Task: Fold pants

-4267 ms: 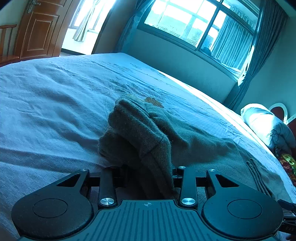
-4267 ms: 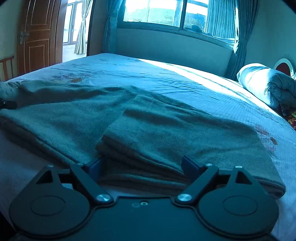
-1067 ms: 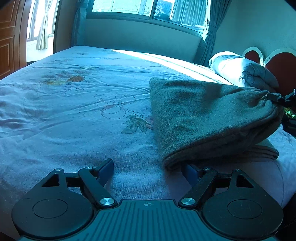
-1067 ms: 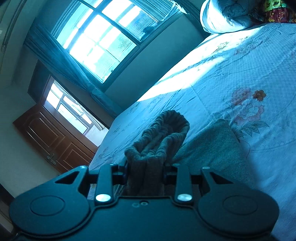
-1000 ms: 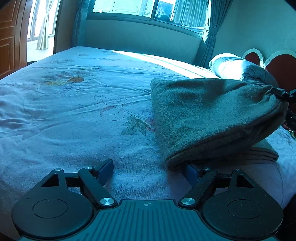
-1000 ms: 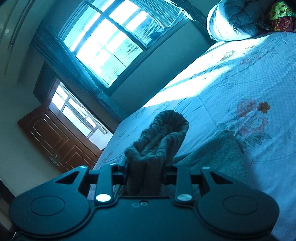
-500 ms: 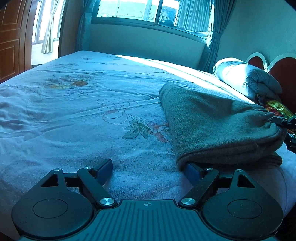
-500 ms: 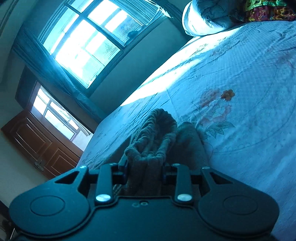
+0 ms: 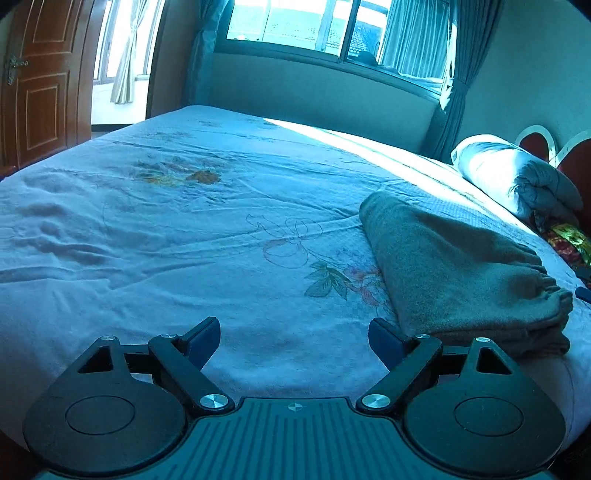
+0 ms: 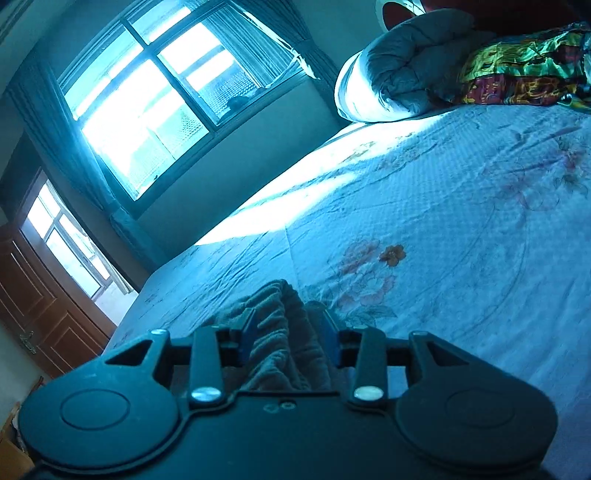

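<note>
Your folded pants (image 9: 458, 269) lie lengthwise toward the window (image 9: 332, 22), waistband nearest; right claw (image 10: 288, 332) opening around it, left claw (image 9: 295, 338) opening, empty

I count one pair of folded pants (image 9: 458, 269) on one bed (image 9: 184, 236), two claws, the left claw (image 9: 293, 338) and the right claw (image 10: 286, 338), one rolled quilt (image 9: 517, 181), one door (image 9: 40, 77) and one colourful cloth (image 10: 524, 66).
</note>
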Action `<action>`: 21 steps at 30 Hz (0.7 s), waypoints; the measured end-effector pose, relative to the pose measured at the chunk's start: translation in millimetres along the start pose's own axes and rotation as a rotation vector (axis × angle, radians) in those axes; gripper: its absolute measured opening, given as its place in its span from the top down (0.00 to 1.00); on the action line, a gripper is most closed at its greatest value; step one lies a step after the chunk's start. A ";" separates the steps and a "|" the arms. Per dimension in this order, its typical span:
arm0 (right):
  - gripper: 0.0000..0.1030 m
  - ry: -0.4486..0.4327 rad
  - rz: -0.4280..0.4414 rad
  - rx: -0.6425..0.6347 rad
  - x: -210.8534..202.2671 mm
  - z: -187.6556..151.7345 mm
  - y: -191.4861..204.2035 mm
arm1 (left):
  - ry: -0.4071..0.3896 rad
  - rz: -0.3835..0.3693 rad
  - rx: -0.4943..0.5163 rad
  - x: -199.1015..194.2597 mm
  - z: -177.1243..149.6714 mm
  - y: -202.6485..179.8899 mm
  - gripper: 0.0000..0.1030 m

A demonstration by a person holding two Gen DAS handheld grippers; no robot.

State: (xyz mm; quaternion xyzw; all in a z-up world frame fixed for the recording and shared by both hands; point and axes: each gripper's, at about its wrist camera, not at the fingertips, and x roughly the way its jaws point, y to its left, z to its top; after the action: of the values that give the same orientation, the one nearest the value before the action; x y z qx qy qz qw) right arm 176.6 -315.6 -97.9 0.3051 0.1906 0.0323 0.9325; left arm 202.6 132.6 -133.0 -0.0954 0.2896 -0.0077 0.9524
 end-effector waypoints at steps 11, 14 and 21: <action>0.64 0.187 0.122 -0.218 96.7 15.2 90.8 | -0.025 -0.053 0.053 105.9 91.9 -66.5 0.15; 0.63 0.287 0.128 -0.172 126.4 17.0 86.4 | 0.041 -0.082 0.077 140.4 102.0 -80.2 0.15; 0.96 0.352 0.084 -0.127 130.2 8.7 51.5 | 0.140 -0.055 0.079 178.8 85.0 -73.5 0.04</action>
State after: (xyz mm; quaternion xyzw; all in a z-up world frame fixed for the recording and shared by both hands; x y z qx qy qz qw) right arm 303.3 -255.7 -105.2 0.2429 0.3356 0.1361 0.8999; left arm 401.4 62.9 -148.5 -0.0648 0.3520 -0.0518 0.9323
